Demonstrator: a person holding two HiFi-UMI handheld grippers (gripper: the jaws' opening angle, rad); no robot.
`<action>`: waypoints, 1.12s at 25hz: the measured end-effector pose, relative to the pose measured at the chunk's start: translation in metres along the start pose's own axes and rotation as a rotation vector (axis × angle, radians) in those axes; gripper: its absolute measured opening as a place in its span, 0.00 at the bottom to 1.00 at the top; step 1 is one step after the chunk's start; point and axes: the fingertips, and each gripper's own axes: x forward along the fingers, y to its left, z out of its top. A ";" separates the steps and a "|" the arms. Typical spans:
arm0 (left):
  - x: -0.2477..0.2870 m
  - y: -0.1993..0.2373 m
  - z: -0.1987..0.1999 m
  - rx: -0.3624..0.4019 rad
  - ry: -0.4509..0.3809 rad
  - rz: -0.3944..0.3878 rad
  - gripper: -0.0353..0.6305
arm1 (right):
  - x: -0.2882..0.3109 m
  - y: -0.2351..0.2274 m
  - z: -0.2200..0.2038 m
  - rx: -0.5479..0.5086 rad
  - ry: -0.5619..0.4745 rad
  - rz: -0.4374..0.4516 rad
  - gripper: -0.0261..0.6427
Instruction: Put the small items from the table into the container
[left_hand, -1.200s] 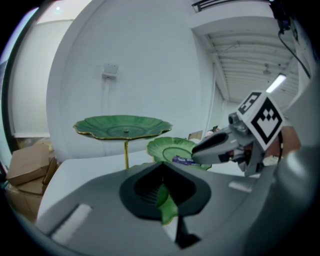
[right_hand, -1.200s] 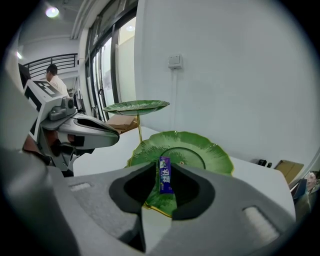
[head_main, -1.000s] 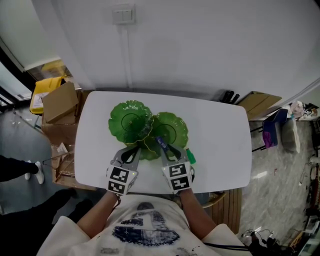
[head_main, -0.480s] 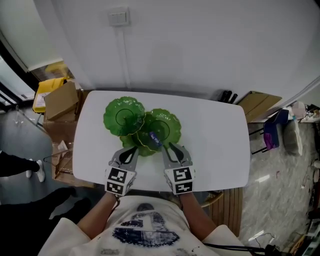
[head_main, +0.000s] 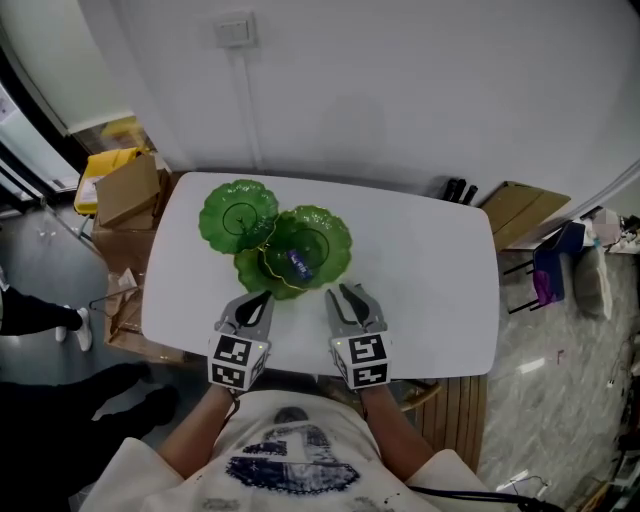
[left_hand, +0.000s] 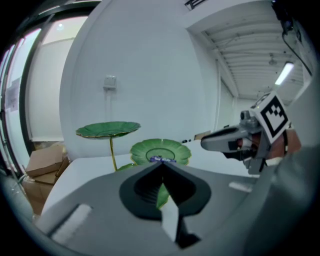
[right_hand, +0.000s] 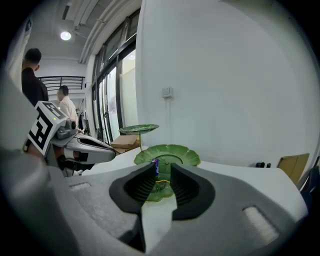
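A green leaf-shaped tiered dish (head_main: 238, 212) stands on the white table (head_main: 430, 280), with one high plate and two lower ones. A small blue item (head_main: 298, 263) lies in the right-hand plate (head_main: 325, 235). My left gripper (head_main: 258, 298) hangs near the table's front edge, short of the dish, with its jaws shut and empty. My right gripper (head_main: 343, 292) is beside it, open with nothing between its fingers. In the right gripper view the blue item (right_hand: 156, 166) shows through the gap between the jaws. The left gripper view has the same plate (left_hand: 160, 150) just beyond its closed tips.
Cardboard boxes (head_main: 128, 190) and a yellow bag (head_main: 105, 165) sit off the table's left end. Flat cardboard (head_main: 520, 210) leans at the right. A white wall runs close behind the table. Two people (right_hand: 32, 75) stand far off to the left.
The right gripper held the blue item over the dish, let it go into the right-hand plate and drew back. Both grippers have pulled back toward the front edge.
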 end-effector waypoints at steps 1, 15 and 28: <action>-0.001 -0.003 0.000 0.000 -0.001 0.001 0.04 | -0.002 0.000 -0.001 0.000 0.000 0.002 0.17; -0.038 0.002 0.000 0.023 -0.032 -0.015 0.04 | -0.018 0.036 -0.007 0.022 0.005 -0.007 0.17; -0.109 0.023 -0.031 0.013 -0.067 -0.033 0.04 | -0.050 0.116 -0.018 0.017 0.008 -0.044 0.04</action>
